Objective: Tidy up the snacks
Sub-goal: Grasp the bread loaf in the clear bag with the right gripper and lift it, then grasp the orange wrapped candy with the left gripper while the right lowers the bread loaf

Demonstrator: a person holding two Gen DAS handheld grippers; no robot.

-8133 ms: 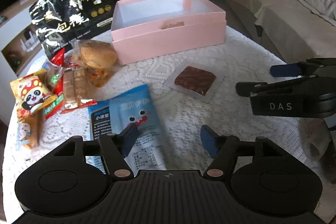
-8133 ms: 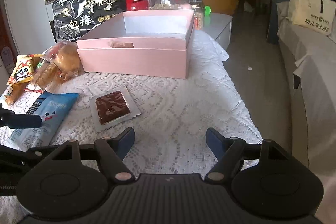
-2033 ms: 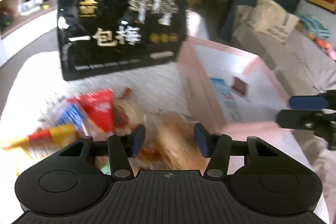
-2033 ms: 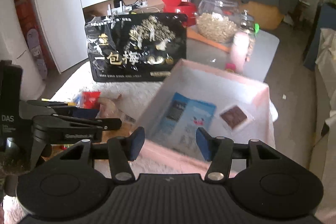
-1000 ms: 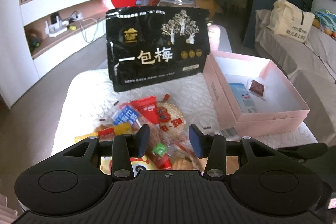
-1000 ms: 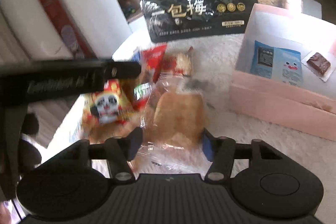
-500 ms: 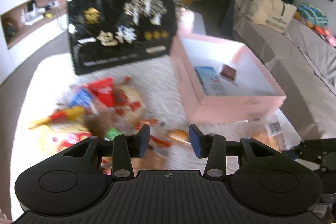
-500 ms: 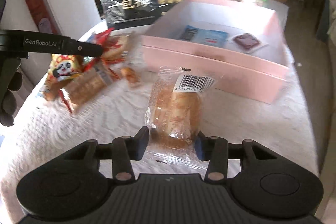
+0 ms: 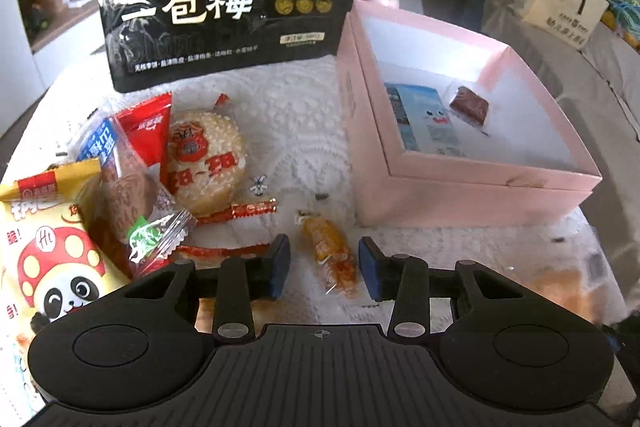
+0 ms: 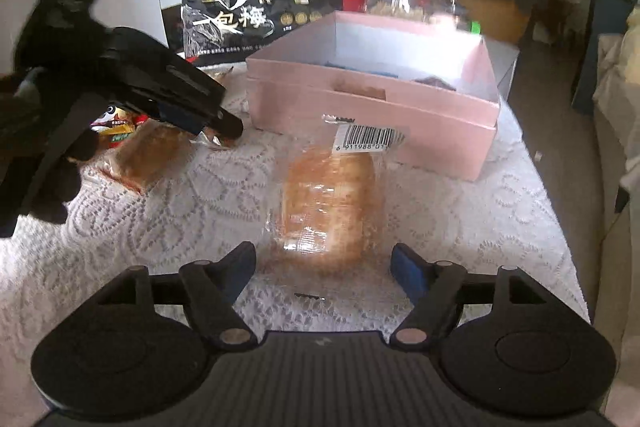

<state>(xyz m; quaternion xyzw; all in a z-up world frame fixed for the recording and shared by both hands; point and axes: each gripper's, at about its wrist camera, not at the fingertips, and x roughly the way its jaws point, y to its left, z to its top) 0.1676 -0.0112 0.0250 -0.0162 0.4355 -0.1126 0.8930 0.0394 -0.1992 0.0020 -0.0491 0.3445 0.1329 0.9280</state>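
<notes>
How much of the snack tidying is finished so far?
Early days. Only the blue packet and the brown square snack lie inside the pink box. The open right gripper frames the wrapped bread on the cloth; the open left gripper straddles a small orange snack. The rice cracker, panda bag and other packets remain outside.

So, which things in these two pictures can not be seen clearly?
- Left wrist view: bread pack at the lower right is blurred and partly behind the left gripper.
- Left wrist view: panda snack bag is cut by the left edge.
- Right wrist view: contents of the pink box are hidden by its front wall.
- Right wrist view: left gripper is motion-blurred.
</notes>
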